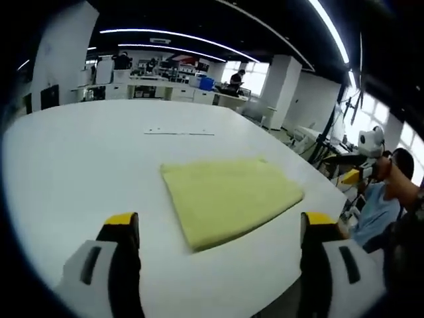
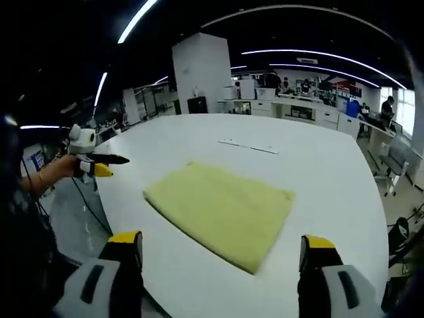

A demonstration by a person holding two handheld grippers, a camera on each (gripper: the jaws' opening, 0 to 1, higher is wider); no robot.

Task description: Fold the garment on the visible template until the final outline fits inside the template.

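A yellow garment (image 1: 232, 197) lies folded into a flat, rough rectangle on the white table (image 1: 86, 165). My left gripper (image 1: 220, 224) hovers over the table's near edge, short of the cloth, its yellow-tipped jaws wide apart and holding nothing. From another side, my right gripper (image 2: 222, 242) faces the same garment (image 2: 222, 209), also open and off the cloth. Each gripper appears in the other's view, held in a hand beyond the table edge: the right gripper (image 1: 354, 173) and the left gripper (image 2: 109, 164). A thin line of faint marks (image 1: 179, 133) sits on the table past the garment, also seen as marks (image 2: 250, 146).
The round table edge (image 2: 116, 199) drops to the floor close to the garment. A person in a blue shirt (image 1: 374, 212) stands at the table's right side. Desks with equipment (image 1: 152, 83), a white pillar (image 2: 202, 73) and a distant person (image 1: 236, 78) line the background.
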